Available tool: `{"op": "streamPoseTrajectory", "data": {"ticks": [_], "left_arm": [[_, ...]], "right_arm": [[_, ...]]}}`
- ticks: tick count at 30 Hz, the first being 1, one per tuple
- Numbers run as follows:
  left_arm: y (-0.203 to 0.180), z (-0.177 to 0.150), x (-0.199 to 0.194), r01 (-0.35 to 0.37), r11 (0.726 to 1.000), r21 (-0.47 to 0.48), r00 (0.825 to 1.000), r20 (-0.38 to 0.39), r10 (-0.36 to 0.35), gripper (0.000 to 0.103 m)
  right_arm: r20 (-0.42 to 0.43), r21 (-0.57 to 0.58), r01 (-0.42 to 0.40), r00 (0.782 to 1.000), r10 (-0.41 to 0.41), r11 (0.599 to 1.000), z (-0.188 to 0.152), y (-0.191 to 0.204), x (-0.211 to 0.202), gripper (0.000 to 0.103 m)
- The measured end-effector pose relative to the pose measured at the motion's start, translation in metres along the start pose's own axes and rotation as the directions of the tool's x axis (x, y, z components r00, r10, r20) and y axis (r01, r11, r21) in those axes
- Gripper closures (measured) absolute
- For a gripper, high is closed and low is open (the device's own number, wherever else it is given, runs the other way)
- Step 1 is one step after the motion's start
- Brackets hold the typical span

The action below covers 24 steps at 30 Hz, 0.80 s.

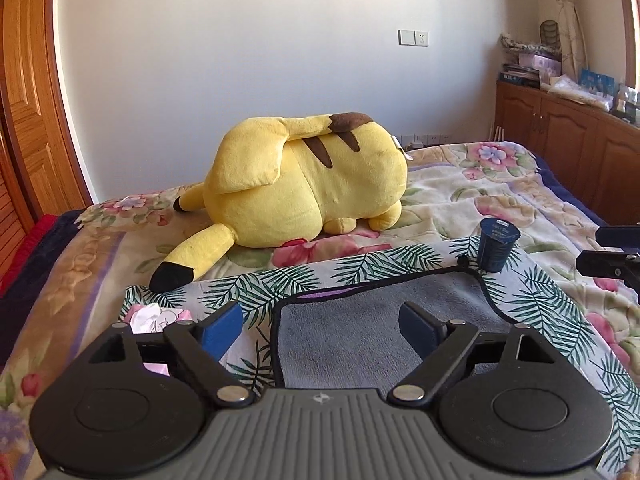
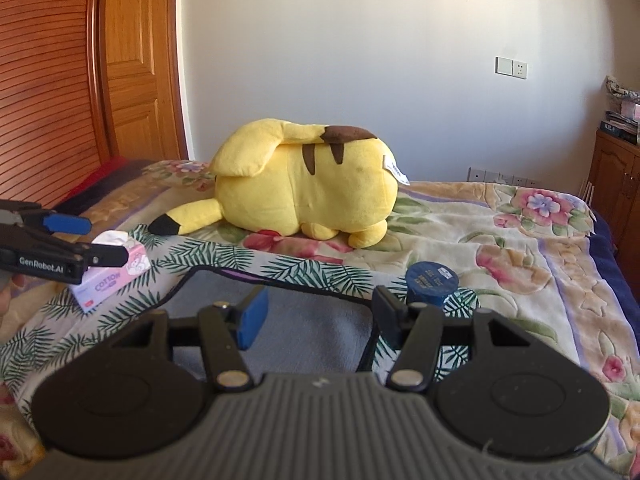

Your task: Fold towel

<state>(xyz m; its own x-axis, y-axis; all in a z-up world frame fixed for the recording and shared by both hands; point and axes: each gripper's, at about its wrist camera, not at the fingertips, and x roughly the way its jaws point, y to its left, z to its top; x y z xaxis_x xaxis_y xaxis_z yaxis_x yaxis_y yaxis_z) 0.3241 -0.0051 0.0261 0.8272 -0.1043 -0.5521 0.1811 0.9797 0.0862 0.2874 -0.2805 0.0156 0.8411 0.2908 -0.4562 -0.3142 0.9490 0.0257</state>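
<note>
A grey towel (image 1: pixel 360 332) with a black hem lies flat on a palm-leaf cloth (image 1: pixel 256 292) on the bed; it also shows in the right wrist view (image 2: pixel 308 320). My left gripper (image 1: pixel 320 330) is open and empty, hovering over the towel's near left part. My right gripper (image 2: pixel 316 316) is open and empty over the towel's near right part. The left gripper (image 2: pixel 84 240) shows at the left of the right wrist view, and the right gripper's fingers (image 1: pixel 612 252) show at the right edge of the left wrist view.
A yellow plush toy (image 1: pixel 304 184) lies behind the towel. A dark blue cup (image 1: pixel 498 248) stands at the towel's far right corner. A pink tissue box (image 2: pixel 112 276) sits at its left. Wooden cabinets (image 1: pixel 568 136) stand to the right, a door (image 1: pixel 28 92) to the left.
</note>
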Motion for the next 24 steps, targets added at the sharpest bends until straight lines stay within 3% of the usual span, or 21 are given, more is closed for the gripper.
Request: {"op": "streamPoseTrajectory", "data": {"ticks": [14, 16, 24], "left_arm": [[-0.011, -0.026, -0.061, -0.002, 0.999, 0.040, 1.000, -0.007, 0.002, 0.031], [-0.012, -0.029, -0.070, 0.001, 0.999, 0.039, 1.000, -0.004, -0.001, 0.030], [-0.022, -0.039, -0.107, 0.017, 1.000, 0.016, 1.000, 0.025, -0.017, 0.021]], "right_arm": [[-0.008, 0.004, 0.015, 1.000, -0.015, 1.000, -0.017, 0.008, -0.055, 0.041], [-0.007, 0.008, 0.021, 1.000, -0.021, 1.000, -0.019, 0.008, -0.061, 0.037], [0.021, 0.020, 0.044, 0.999, -0.044, 0.999, -0.028, 0.014, -0.087, 0.000]]}}
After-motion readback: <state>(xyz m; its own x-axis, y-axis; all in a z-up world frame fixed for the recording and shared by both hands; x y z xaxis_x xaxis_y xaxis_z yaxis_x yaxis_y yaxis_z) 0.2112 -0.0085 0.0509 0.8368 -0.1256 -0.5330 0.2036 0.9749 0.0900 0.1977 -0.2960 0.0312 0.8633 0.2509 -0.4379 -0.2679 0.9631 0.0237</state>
